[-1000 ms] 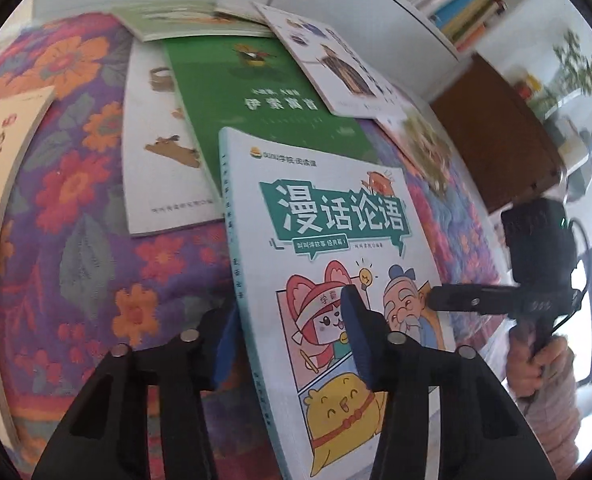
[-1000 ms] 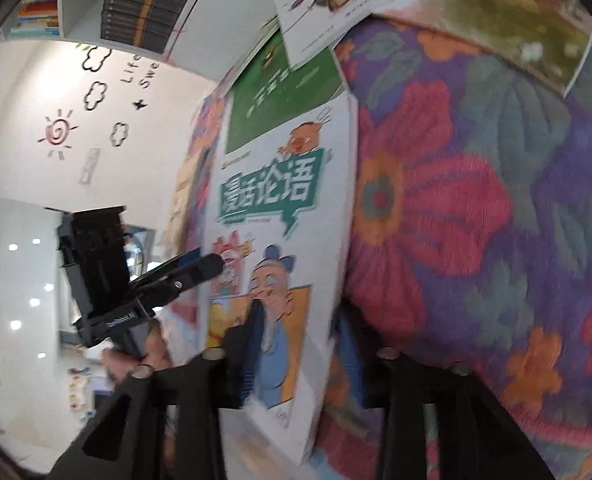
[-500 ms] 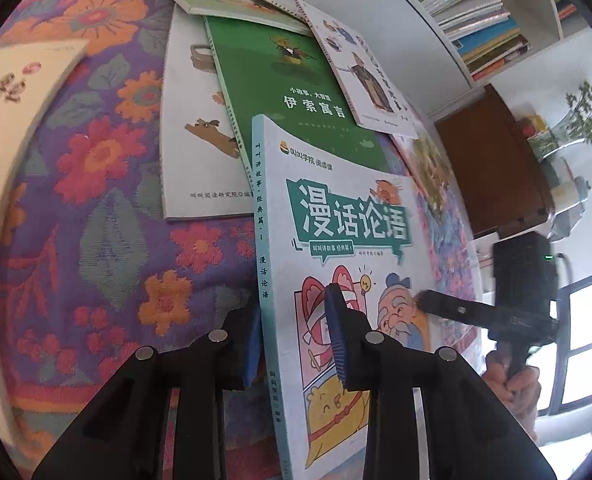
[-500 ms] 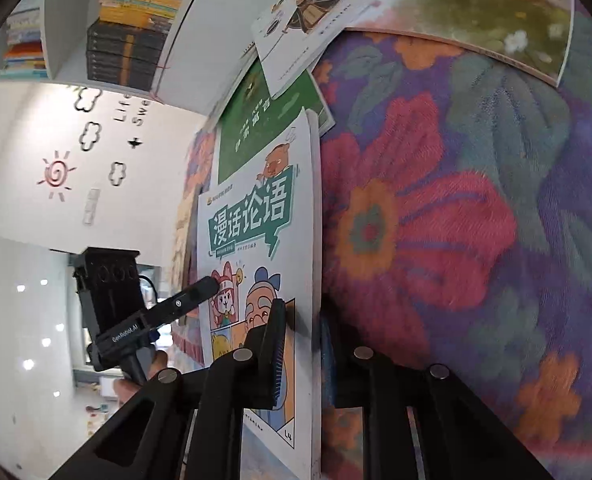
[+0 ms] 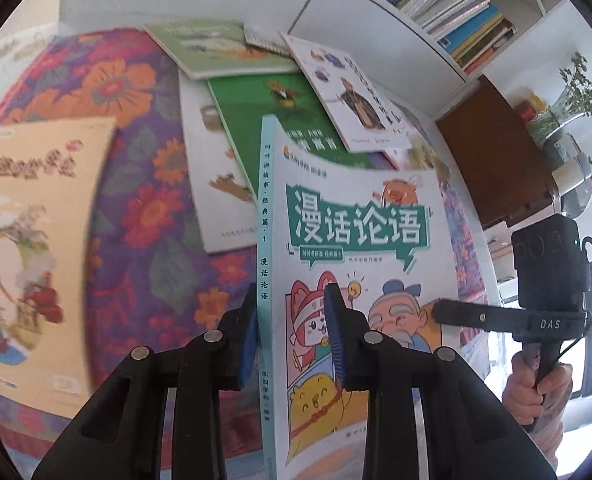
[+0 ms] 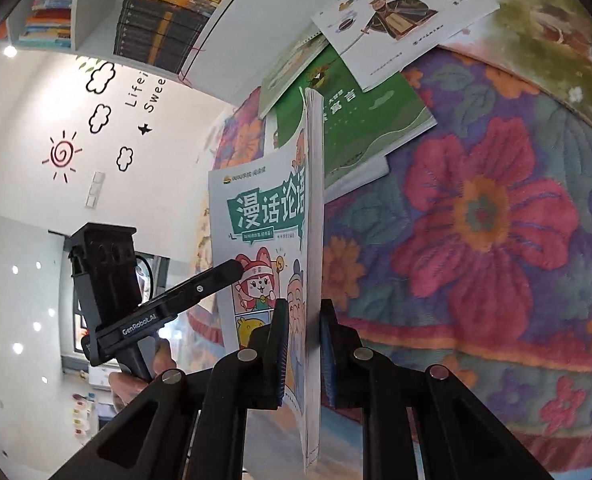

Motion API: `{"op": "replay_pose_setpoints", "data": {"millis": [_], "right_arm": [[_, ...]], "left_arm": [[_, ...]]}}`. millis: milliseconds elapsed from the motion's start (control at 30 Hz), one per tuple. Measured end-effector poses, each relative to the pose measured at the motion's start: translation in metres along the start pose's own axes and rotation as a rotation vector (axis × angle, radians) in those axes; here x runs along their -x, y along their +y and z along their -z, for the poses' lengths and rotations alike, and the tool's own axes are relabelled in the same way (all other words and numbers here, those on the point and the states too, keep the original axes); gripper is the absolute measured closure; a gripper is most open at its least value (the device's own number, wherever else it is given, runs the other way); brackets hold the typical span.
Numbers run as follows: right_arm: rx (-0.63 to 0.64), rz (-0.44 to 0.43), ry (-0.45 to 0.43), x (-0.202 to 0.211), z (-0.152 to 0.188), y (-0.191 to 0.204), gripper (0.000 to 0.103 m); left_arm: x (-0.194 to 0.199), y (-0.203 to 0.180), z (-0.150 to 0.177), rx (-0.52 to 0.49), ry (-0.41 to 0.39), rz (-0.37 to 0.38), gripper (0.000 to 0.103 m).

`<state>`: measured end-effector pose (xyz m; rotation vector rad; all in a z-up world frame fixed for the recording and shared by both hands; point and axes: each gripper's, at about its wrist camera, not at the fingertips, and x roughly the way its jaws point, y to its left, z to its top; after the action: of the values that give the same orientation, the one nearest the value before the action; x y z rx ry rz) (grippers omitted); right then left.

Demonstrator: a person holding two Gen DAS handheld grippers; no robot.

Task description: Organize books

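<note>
**Book held at both edges**

The white cartoon book (image 5: 359,240) stands tilted above the flowered cloth (image 5: 144,216), clear of the green book (image 5: 256,120) behind. The left gripper (image 5: 292,340) clamps its spine edge; the right gripper (image 6: 301,344) clamps its page edge.

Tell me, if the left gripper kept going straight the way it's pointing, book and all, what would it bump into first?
Probably the green book lying on the flowered cloth. The left gripper is shut on the cartoon-cover book, whose far edge points at it and would likely arrive first. Depth is hard to judge here.
</note>
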<state>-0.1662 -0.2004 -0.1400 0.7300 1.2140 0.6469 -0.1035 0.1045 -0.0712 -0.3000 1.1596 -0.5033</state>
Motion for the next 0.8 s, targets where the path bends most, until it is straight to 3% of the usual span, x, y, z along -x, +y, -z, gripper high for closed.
{"op": "replay_pose_setpoints", "data": {"millis": [333,800], "right_arm": [[-0.016,-0.039,0.048,-0.037,-0.021,0.054,0.087],[0.079,-0.022,0.131,-0.142,-0.065,0.135,0.087]], "left_arm": [[0.050,0.040,-0.028,0.024,-0.093,-0.012,0.074],[0.091,0.163,-0.052,0.121,-0.191,0.031,0.071]]}}
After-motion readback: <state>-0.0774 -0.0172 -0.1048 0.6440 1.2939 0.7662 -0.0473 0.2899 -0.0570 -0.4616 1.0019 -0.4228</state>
